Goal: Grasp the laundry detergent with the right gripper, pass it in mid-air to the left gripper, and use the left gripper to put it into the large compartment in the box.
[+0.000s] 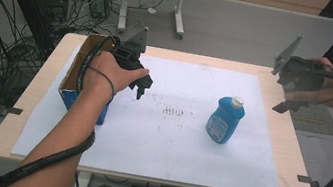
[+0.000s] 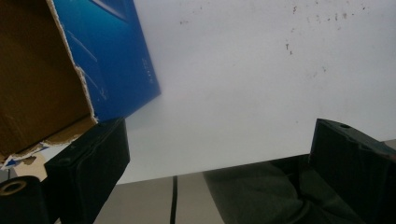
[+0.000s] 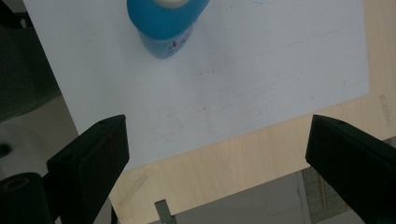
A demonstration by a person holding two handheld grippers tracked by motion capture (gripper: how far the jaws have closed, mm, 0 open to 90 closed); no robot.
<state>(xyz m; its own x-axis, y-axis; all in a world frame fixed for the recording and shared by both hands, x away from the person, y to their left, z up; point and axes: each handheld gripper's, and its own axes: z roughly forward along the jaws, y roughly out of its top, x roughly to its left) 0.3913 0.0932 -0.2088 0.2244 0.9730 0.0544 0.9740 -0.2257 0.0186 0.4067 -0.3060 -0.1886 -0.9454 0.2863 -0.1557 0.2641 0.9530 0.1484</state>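
Nothing grasped yet. Blue bottle [image 1: 225,119] is seen standing upright on the white sheet [image 1: 157,137] of the tabletop, right of centre, well apart from the cardboard box [image 1: 76,76] at the left edge. Left tongs [image 1: 141,85] are held released beside the box; right tongs [image 1: 287,103] released, raised above the tabletop's right edge. Judged: pick-up & placing both left to do.

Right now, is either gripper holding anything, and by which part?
Nothing is held. The left gripper hangs open beside the cardboard box; the right gripper is open in the air, apart from the blue bottle.
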